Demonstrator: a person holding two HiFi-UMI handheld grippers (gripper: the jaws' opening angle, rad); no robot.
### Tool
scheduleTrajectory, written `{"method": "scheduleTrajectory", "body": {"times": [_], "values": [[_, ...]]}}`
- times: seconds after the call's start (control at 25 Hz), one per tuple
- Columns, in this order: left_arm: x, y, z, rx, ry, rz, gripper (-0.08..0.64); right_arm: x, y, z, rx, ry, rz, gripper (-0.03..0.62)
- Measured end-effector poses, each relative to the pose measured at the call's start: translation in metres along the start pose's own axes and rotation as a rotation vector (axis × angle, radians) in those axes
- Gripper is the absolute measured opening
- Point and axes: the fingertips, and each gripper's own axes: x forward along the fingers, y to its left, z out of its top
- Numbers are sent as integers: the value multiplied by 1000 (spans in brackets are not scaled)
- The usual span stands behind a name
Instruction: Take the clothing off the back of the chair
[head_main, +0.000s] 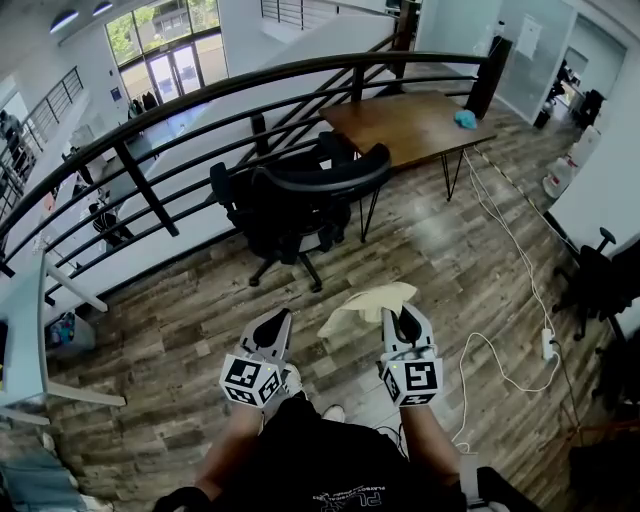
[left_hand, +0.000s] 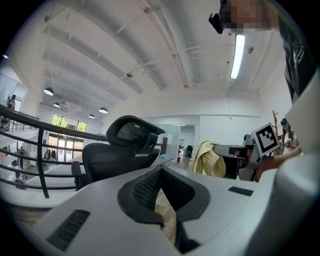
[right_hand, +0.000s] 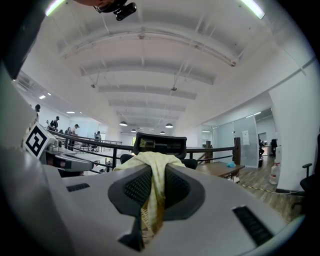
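A pale yellow garment (head_main: 365, 303) hangs in the air in front of me, clear of the black office chair (head_main: 300, 195) that stands farther off by the railing. My right gripper (head_main: 403, 322) is shut on the garment (right_hand: 154, 192), which drapes over and down between its pads. In the left gripper view the garment (left_hand: 207, 159) shows to the right, beside the right gripper's marker cube (left_hand: 265, 139). My left gripper (head_main: 274, 326) is held level beside it, its jaw tips together (left_hand: 161, 171) with nothing between them. The chair's headrest (right_hand: 160, 142) is bare.
A black curved railing (head_main: 200, 110) runs behind the chair. A wooden table (head_main: 410, 125) with a blue object (head_main: 466, 119) stands at the back right. White cables (head_main: 505, 235) trail over the wood floor. Another dark chair (head_main: 590, 280) is at the right, a white desk (head_main: 25, 330) at the left.
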Motion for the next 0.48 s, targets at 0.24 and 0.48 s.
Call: {"method": "scheduleTrajectory", "body": {"times": [0.24, 0.48], "values": [[-1, -4, -1, 4, 0, -2, 12, -1, 1, -4, -5, 6, 9, 51], [-2, -4, 2, 5, 0, -2, 12, 1, -1, -1, -15, 1, 7, 51]]}}
